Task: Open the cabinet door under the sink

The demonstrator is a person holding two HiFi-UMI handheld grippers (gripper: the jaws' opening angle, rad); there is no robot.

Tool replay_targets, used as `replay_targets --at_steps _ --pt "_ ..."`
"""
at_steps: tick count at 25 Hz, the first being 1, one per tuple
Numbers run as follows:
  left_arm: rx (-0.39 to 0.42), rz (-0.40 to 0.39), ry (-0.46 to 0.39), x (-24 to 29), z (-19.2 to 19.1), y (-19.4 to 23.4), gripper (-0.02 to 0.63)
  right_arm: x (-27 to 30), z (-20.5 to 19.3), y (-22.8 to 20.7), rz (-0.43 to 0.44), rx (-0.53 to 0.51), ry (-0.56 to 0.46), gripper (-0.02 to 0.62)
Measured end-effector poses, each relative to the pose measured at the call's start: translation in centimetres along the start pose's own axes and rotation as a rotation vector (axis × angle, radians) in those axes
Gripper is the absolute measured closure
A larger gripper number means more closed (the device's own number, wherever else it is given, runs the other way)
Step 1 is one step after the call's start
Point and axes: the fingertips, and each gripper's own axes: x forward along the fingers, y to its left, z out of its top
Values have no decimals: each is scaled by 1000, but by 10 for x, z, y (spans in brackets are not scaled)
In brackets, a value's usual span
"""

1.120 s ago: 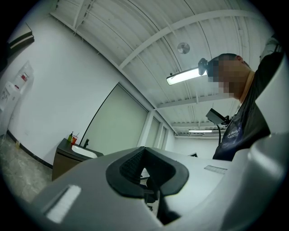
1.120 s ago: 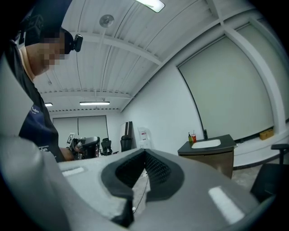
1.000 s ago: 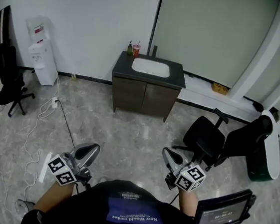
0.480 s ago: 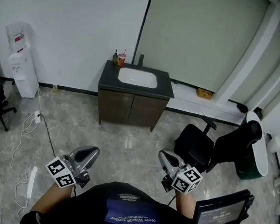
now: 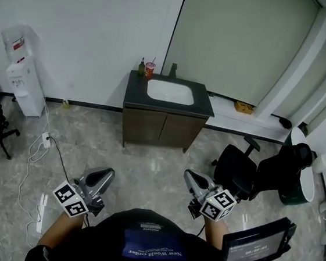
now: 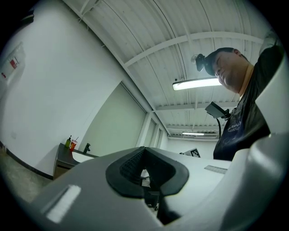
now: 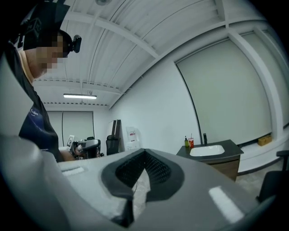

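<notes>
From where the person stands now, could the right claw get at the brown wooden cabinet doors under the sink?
Probably not yet. The right claw hangs near the person, and open grey floor separates it from the brown wooden cabinet doors. Nothing blocks the way.

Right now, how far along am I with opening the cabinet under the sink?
Nothing done: both cabinet doors under the sink are shut. In hand: nothing; left claw and right claw are closed, empty, a stretch of floor away. Left: approach, grip a door, pull.
</notes>
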Motion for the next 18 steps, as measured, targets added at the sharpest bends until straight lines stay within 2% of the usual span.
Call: replay_targets --at_steps 4,9,14,18 --pt "-18 13 2 -6 1 26 606 30 -4 3 11 1 22 595" --pt "-22 45 -2 0 2 53 606 59 -6 -16 32 12 31 595" --pt "-13 66 6 0 0 57 606 74 -6 -21 59 21 25 595" --pt "33 108 4 48 0 72 606 94 1 -81 110 29 21 595"
